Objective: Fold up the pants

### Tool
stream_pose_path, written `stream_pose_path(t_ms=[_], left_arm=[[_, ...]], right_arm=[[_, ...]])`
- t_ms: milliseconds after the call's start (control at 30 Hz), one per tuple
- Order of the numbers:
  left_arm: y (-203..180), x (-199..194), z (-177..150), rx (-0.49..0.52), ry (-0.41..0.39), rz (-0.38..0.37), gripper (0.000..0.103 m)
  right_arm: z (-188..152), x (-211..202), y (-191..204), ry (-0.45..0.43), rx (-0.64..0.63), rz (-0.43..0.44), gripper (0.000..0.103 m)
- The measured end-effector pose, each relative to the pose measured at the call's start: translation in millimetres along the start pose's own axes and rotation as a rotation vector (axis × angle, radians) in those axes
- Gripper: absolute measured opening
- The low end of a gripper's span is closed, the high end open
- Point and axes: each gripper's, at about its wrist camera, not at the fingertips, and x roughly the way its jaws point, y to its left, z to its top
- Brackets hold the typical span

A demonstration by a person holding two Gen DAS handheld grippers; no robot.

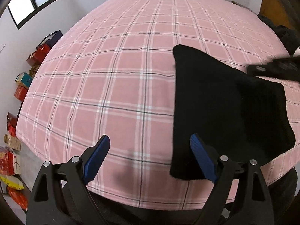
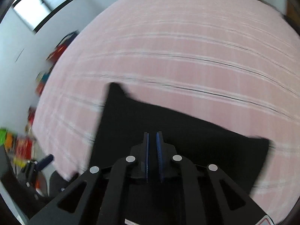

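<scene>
The black pants (image 1: 228, 108) lie folded into a compact block on the pink plaid bed (image 1: 116, 71), near its front right edge. My left gripper (image 1: 150, 142) is open and empty, hovering over the bed just left of the pants' near corner. The right gripper shows in the left wrist view (image 1: 270, 69) as a blurred dark shape over the pants' far right edge. In the right wrist view my right gripper (image 2: 152, 136) hovers above the pants (image 2: 187, 138) with its blue pads nearly together, a thin gap between them and nothing held. That view is motion-blurred.
Colourful boxes and bags (image 1: 20, 86) line the floor along the bed's left side under a window (image 1: 30, 1). A brown chair with dark clothing (image 1: 277, 13) stands at the far right. The left gripper appears in the right wrist view (image 2: 40, 164) at lower left.
</scene>
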Motion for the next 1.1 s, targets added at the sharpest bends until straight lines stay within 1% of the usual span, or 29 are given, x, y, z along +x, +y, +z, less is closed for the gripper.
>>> stream_pose_path(t_ms=[33,100,167,233,300,333,367,400,433,467,500,533,600,633,667,733,800,833,867,900,933,967,1000,1033,1100], left_arm=[[2.9,-0.2,-1.5,-0.002,0.005,0.003,0.087],[9.2,-1.6,-5.0,-0.008,0.014,0.016,0.088],[14.6,-3.1,-7.3,-0.018,0.016,0.023,0.088],[20.0,-3.2,-8.2,-0.028,0.022,0.023,0.088],[22.5,-3.7,-7.9,-0.032,0.027,0.019,0.088],[23.1,-3.7,-7.2,-0.032,0.027,0.021,0.088],[23.2,-3.3,-6.5,-0.031,0.027,0.021,0.088],[22.6,-3.1,-5.8,-0.028,0.027,0.021,0.088],[21.5,-3.0,-5.1,-0.024,0.025,0.023,0.088],[20.2,-2.7,-4.7,-0.02,0.024,0.024,0.088],[19.1,-2.3,-4.7,-0.016,0.025,0.023,0.088],[16.6,-1.0,-4.7,-0.011,0.027,0.022,0.088],[11.0,1.3,-4.7,0.002,0.031,0.021,0.088],[7.4,2.1,-4.6,0.011,0.034,0.022,0.088],[1.6,2.7,-4.5,0.022,0.036,0.025,0.088],[-6.5,2.2,-3.8,0.036,0.034,0.023,0.088],[-17.2,0.5,-3.4,0.053,0.033,0.027,0.088],[-22.6,-0.7,-3.1,0.06,0.032,0.032,0.089],[-27.7,-2.0,-2.8,0.068,0.031,0.037,0.089],[-31.3,-3.2,-2.2,0.074,0.029,0.039,0.09],[-33.6,-4.0,-1.7,0.078,0.028,0.042,0.09],[-36.2,-4.7,-1.4,0.081,0.029,0.045,0.09],[-39.7,-6.0,-1.3,0.088,0.029,0.044,0.09],[-42.3,-6.4,-1.4,0.094,0.027,0.047,0.09],[-46.9,-4.9,-0.8,0.108,0.031,0.055,0.09]], right_arm=[[10.3,17.4,15.5,0.026,-0.023,-0.008,0.012],[22.1,48.2,30.6,0.072,-0.047,-0.025,0.012],[29.6,77.3,40.5,0.11,-0.059,-0.076,0.012],[38.2,93.4,50.8,0.132,-0.059,-0.098,0.009],[46.3,94.8,55.3,0.114,-0.069,-0.109,0.009],[48.4,85.8,56.1,0.101,-0.062,-0.092,0.009],[47.9,74.3,50.3,0.069,-0.049,-0.055,0.009],[43.2,54.5,46.0,0.019,-0.037,-0.011,0.009],[33.9,32.7,37.5,-0.032,-0.027,0.004,0.009],[24.0,16.2,29.0,-0.068,-0.018,-0.002,0.009],[6.9,-3.3,13.8,-0.104,-0.002,-0.012,0.01],[-6.0,-12.9,0.9,-0.117,0.013,-0.02,0.011],[-46.8,-33.6,-47.9,-0.115,0.102,-0.064,0.011],[-56.9,-35.9,-65.5,-0.105,0.134,-0.08,0.011],[-72.6,-40.5,-91.1,-0.093,0.186,-0.113,0.012],[-89.7,-44.7,-134.9,-0.082,0.276,-0.15,0.013],[-91.9,-40.8,-168.7,-0.088,0.34,-0.155,0.003],[-91.3,-38.9,-187.0,-0.087,0.384,-0.159,0.0],[-89.9,-37.9,-195.3,-0.085,0.416,-0.176,0.013],[-89.3,-41.6,-202.1,-0.079,0.443,-0.211,0.018],[-91.1,-50.5,-202.5,-0.1,0.455,-0.19,0.018],[-90.4,-64.0,-199.1,-0.139,0.454,-0.139,0.018],[-95.3,-73.7,-193.2,-0.168,0.445,-0.107,0.018],[-101.8,-85.4,-178.5,-0.204,0.414,-0.076,0.018],[-105.8,-89.5,-159.4,-0.216,0.352,-0.047,0.018]])
